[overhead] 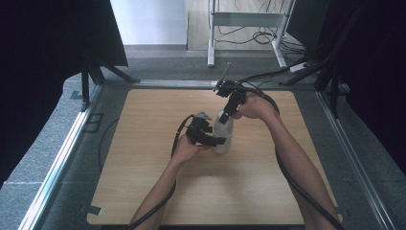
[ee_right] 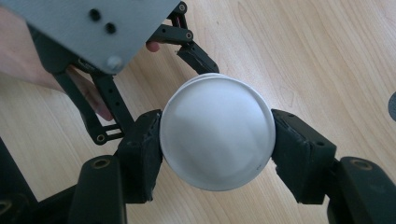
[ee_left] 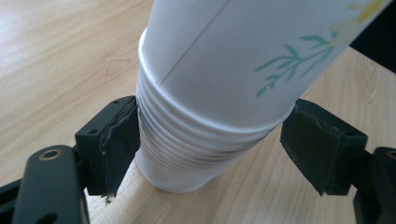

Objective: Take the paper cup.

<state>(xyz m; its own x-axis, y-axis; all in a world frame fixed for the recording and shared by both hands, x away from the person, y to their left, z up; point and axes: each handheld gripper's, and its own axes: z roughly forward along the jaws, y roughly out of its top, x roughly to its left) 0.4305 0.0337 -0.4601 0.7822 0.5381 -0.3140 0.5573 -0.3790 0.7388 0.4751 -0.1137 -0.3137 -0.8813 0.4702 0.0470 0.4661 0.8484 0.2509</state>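
A stack of white paper cups (overhead: pixel 223 134) stands upside down at the middle of the wooden table (overhead: pixel 143 191). The uppermost cup (ee_left: pixel 243 56) has a green leaf print and sits tilted, partly lifted off the nested rims (ee_left: pixel 187 154) below. From above, my right gripper (ee_right: pixel 217 144) is shut on that cup's round base (ee_right: pixel 217 121), with both pads pressed on it. My left gripper (ee_left: pixel 210 149) straddles the lower stack from the side and is open. One of its pads (ee_left: pixel 114 140) touches the rims and the other (ee_left: pixel 313 140) stands apart. Its grey plate (ee_right: pixel 93 28) appears in the right gripper view.
Metal rails (overhead: pixel 62 153) edge the table. Black curtains hang at both sides. Beyond the far edge stand a white frame's legs (overhead: pixel 210 38) and floor cables (overhead: pixel 261 36). Bare wood lies all round the stack.
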